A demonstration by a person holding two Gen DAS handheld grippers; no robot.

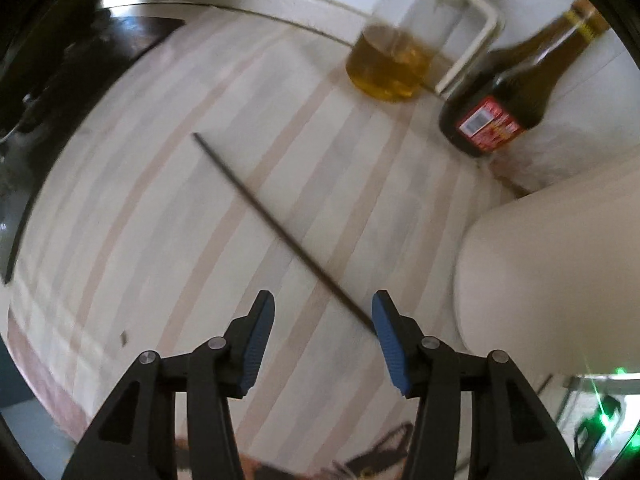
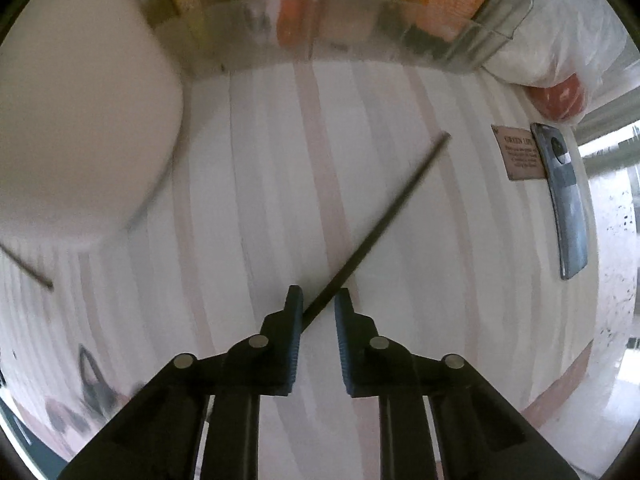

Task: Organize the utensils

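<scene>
- Jaws on my left gripper (image 1: 323,314) stand roughly half open, pointing steeply down at the striped tabletop (image 1: 168,216). A dark chopstick (image 1: 276,228) lies flat there, and its near end runs up to the inner face of the right-hand blue pad. I can't tell whether it touches the pad or just passes under it; nothing is pinched.
- Jaws on my right gripper (image 2: 318,300) are nearly closed, with a narrow gap left between the pads. A second chopstick (image 2: 384,224) lies diagonally across the tabletop with its near end inside that gap, close to the left pad. Daylight shows on the other side, so I judge it straddled, not yet gripped.
- Both sticks lie out in the open middle of the tabletop, neither lifted. The right view also catches the tip of a dark stick (image 2: 30,266) near the left edge; I take it for the left gripper's one.
- A tall cream container (image 1: 548,280) stands close by on the tabletop, and I would guess it is the holder, though its mouth is out of sight.
- An oil jug (image 1: 394,60), a dark sauce bottle (image 1: 508,108), a clear bin (image 2: 340,28) of packets and a phone (image 2: 566,200) sit toward the far and right edges, untouched.
- Progress as I judge it: early. No utensil shows as stowed; both grasps still need completing, then the carry and drop.
</scene>
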